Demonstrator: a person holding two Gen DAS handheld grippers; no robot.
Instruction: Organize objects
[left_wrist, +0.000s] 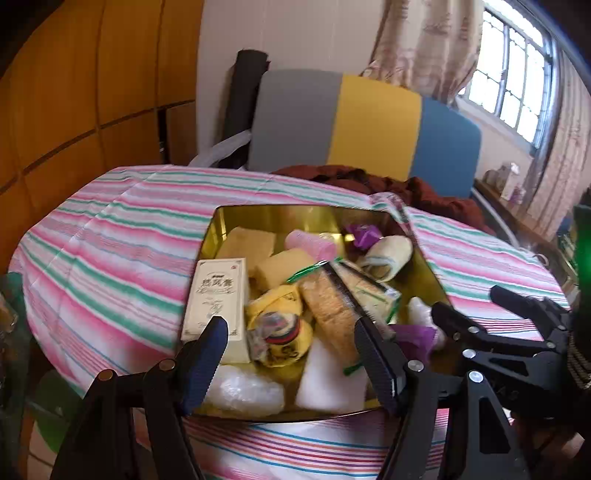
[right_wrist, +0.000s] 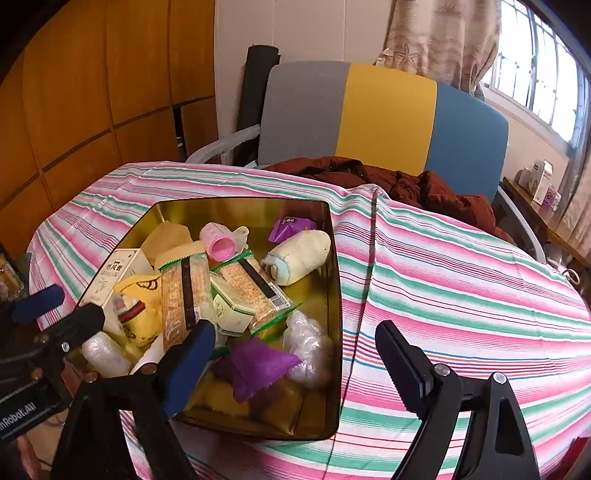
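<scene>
Gold tin (left_wrist: 236, 218), open, on striped tablecloth (left_wrist: 110, 229), packed w/ loose items; both grippers hover at its near edge. Left gripper (left_wrist: 291, 354): fingers spread wide, nothing between them, straddling the near-left contents, i.e. yellow pouch (left_wrist: 280, 325) and cracker pack (left_wrist: 328, 310) lie directly ahead of the gap. Cracker pack's long axis runs roughly away from the fingers, slightly slanted, so a grasp across its width looks feasible w/o much wrist turn (judgement). White box (left_wrist: 218, 295) stands just beside the left finger, leaning on the tin's left wall. Right gripper (right_wrist: 295, 350): also spread, empty; its left finger overhangs the tin's near-right corner, right finger over bare cloth. Purple sachet (right_wrist: 255, 365) and clear crumpled wrap (right_wrist: 306, 343) sit nearest it. Farther back: pink roller (right_wrist: 218, 240), rolled towel (right_wrist: 299, 256). Left gripper seems nearer the centre pile; right nearer the purple sachet.
</scene>
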